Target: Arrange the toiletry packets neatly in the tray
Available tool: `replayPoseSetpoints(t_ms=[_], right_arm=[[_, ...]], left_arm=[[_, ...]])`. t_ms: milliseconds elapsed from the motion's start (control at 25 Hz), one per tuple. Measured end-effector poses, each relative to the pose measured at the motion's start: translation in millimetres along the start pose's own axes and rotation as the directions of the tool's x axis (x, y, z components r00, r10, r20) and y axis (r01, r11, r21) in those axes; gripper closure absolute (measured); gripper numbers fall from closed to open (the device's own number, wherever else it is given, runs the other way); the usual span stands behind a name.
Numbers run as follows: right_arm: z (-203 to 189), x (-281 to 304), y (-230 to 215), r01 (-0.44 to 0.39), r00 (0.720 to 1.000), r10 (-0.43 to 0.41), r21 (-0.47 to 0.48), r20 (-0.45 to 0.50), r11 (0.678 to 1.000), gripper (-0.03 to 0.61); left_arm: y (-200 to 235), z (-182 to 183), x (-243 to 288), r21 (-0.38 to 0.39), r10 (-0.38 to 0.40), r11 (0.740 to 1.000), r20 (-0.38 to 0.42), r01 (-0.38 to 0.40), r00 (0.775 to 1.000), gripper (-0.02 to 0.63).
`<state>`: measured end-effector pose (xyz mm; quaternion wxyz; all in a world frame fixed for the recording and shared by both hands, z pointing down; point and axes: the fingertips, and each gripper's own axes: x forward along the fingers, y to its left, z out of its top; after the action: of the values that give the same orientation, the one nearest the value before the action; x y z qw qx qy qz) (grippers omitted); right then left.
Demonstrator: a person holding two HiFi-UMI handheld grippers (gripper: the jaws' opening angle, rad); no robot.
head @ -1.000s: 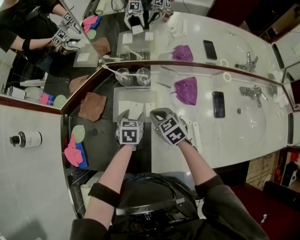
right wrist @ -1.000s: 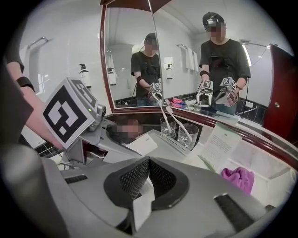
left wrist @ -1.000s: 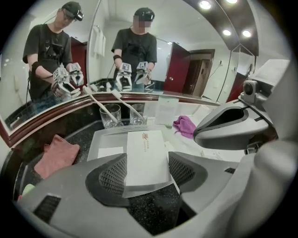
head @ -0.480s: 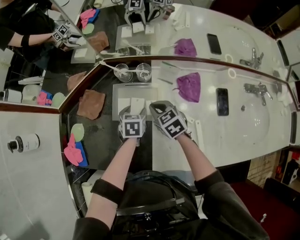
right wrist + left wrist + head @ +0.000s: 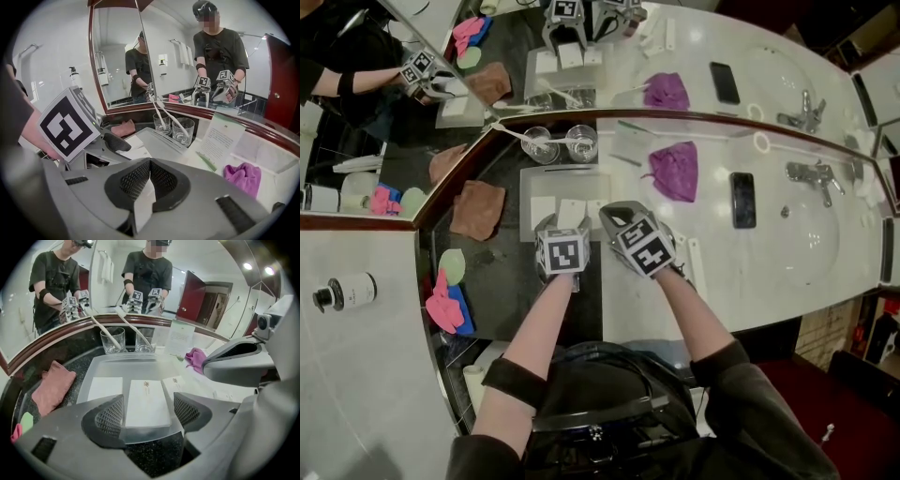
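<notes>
White middle packet (image 5: 146, 401) lies flat in the frosted tray (image 5: 117, 363), between the left packet (image 5: 105, 389) and the right packet (image 5: 174, 384). The left tool (image 5: 145, 411) has just been opening its jaws, and the pads now stand apart on either side of the packet's near end without pressing it, so it reads as released. Right tool (image 5: 149, 180) is clamped together on a fourth packet (image 5: 142, 206), held edge-on just right of the left tool by the tray's near edge; judgement: three packets sit in a row and one remains to place, likely in the bare far half.
</notes>
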<state>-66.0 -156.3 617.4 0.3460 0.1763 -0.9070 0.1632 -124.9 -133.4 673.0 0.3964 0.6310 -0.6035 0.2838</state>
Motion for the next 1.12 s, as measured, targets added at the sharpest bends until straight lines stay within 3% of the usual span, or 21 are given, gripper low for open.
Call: replayPoseSetpoints(t_ms=[160, 400, 600, 800, 920, 1120], right_arm=[[-4, -2, -2, 0.002, 1.0, -0.002, 0.009, -0.002, 1.0, 0.563], [-5, -5, 1, 0.003, 1.0, -0.003, 0.012, 0.003, 1.0, 0.563], [-4, -14, 10, 0.003, 1.0, -0.003, 0.021, 0.015, 1.0, 0.563], [-1, -30, 26, 0.016, 0.999, -0.016, 0.01, 0.029, 1.0, 0.563], [2, -44, 34, 0.032, 0.999, -0.033, 0.009, 0.042, 0.999, 0.563], [-2, -68, 51, 0.072, 0.996, -0.073, 0.017, 0.051, 0.997, 0.563]], left_arm=[[-8, 1, -2, 0.006, -0.035, 0.999, 0.008, 0.035, 0.999, 0.267], [4, 0, -16, 0.019, 0.015, 1.0, 0.023, -0.016, 1.0, 0.267], [-8, 7, -40, 0.043, -0.038, 0.998, 0.075, 0.035, 0.996, 0.279], [-16, 8, -73, 0.111, -0.064, 0.993, 0.14, 0.049, 0.988, 0.469], [-29, 10, -96, 0.201, -0.142, 0.974, 0.192, 0.103, 0.971, 0.61], [-50, 0, -136, 0.35, -0.275, 0.918, 0.224, 0.186, 0.935, 0.614]])
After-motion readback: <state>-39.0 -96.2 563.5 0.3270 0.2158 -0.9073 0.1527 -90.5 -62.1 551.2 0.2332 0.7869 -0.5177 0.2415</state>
